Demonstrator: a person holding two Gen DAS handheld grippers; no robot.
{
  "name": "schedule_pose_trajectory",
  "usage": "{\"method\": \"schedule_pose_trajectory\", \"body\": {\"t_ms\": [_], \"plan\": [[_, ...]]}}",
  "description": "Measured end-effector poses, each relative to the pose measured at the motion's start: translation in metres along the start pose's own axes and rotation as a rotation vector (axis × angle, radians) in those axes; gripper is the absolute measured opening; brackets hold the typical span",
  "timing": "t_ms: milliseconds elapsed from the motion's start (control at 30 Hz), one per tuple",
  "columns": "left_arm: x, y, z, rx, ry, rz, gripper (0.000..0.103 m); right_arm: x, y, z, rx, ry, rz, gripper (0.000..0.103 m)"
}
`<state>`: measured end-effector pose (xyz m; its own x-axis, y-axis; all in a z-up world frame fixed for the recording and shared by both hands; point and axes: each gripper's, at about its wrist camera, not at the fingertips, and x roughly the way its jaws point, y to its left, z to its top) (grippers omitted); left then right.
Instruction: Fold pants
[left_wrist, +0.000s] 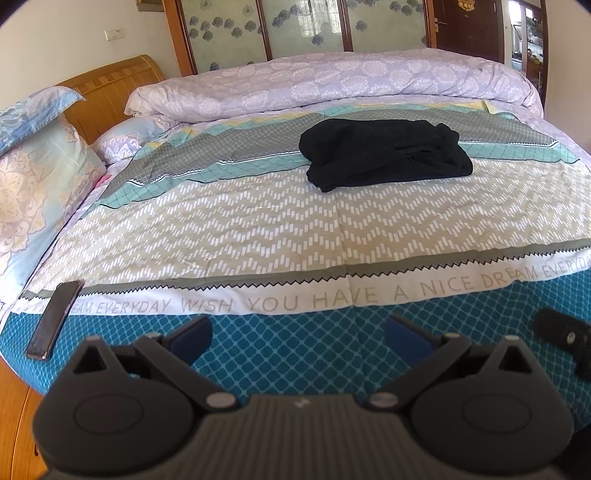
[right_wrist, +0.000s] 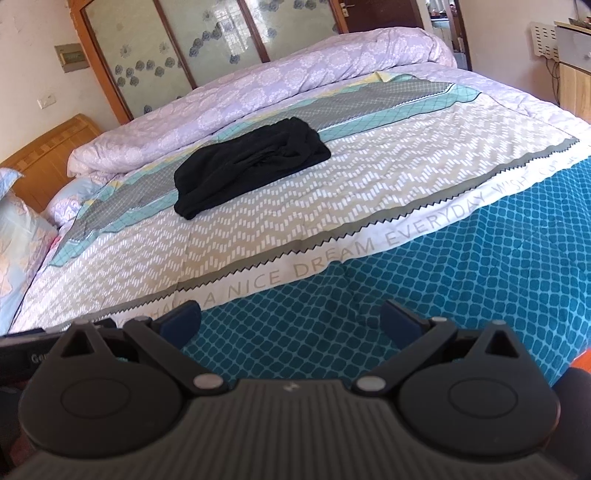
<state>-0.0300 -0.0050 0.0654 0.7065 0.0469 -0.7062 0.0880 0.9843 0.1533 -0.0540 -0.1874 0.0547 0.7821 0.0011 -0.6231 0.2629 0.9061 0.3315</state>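
The black pants (left_wrist: 386, 153) lie folded into a compact bundle on the patterned bedspread (left_wrist: 258, 221), far from both grippers. They also show in the right wrist view (right_wrist: 251, 164), left of centre. My left gripper (left_wrist: 297, 332) is open and empty, low over the teal front edge of the bed. My right gripper (right_wrist: 291, 319) is open and empty, also over the teal edge. Part of the right gripper (left_wrist: 565, 339) shows at the right edge of the left wrist view.
A phone (left_wrist: 55, 319) lies on the bed's front left corner. A rolled lilac duvet (left_wrist: 332, 85) runs along the far side. Pillows (left_wrist: 33, 177) and a wooden headboard (left_wrist: 110, 92) are at the left. A cabinet (right_wrist: 574, 74) stands at the right.
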Motion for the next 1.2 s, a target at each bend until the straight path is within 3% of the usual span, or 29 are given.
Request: {"method": "schedule_pose_trajectory", "body": {"t_ms": [600,1200], "plan": [[0.0,-0.001,0.0002,0.001,-0.001,-0.001,0.103,-0.0068,-0.0079,0.0056,0.035,-0.056,-0.018,0.103],[-0.0026,-0.0053,0.0019,0.016,-0.012,0.005,0.103,-0.0065,-0.0091,0.0063,0.034,-0.058,-0.014,0.103]]}}
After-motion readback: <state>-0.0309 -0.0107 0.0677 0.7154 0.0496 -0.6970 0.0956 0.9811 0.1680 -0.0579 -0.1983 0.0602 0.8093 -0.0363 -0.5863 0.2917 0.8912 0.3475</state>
